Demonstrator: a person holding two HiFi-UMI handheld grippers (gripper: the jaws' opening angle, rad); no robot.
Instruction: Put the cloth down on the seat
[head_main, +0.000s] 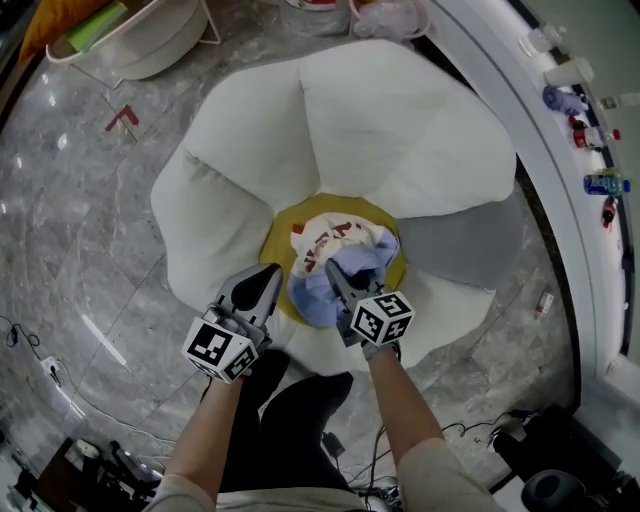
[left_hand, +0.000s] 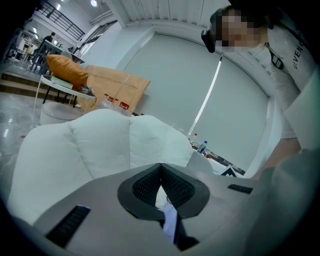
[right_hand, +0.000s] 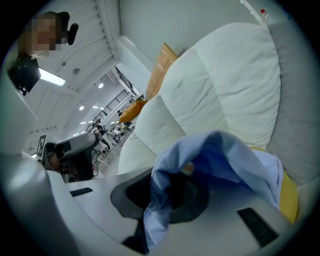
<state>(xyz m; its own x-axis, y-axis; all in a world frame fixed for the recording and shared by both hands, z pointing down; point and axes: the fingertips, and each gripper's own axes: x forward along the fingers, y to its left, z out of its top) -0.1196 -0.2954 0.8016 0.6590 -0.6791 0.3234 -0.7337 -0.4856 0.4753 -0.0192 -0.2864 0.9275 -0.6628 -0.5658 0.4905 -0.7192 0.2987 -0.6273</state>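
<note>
The left gripper (head_main: 266, 280) has its fingers (left_hand: 145, 185) together at the tips. In the slit behind the tips a thin strip of the cloth (head_main: 312, 300) shows, white and pale blue, so it is nipped on an edge of it. The right gripper (head_main: 333, 270) is clamped on the cloth too. Its fingers (right_hand: 134, 194) are nearly together, and blue folds spill over them and hang down on the near side, hiding the tips in the right gripper view. The two grippers sit side by side at the near edge of the seat (head_main: 400, 120), left one just left of the cloth. The blue bundle is bunched between and beyond them, over the yellow centre (head_main: 283, 222) of the seat. Whether it rests there or hangs just above cannot be told. Just beyond the blue lies a white patch (head_main: 335, 235) with red print, touching it.
</note>
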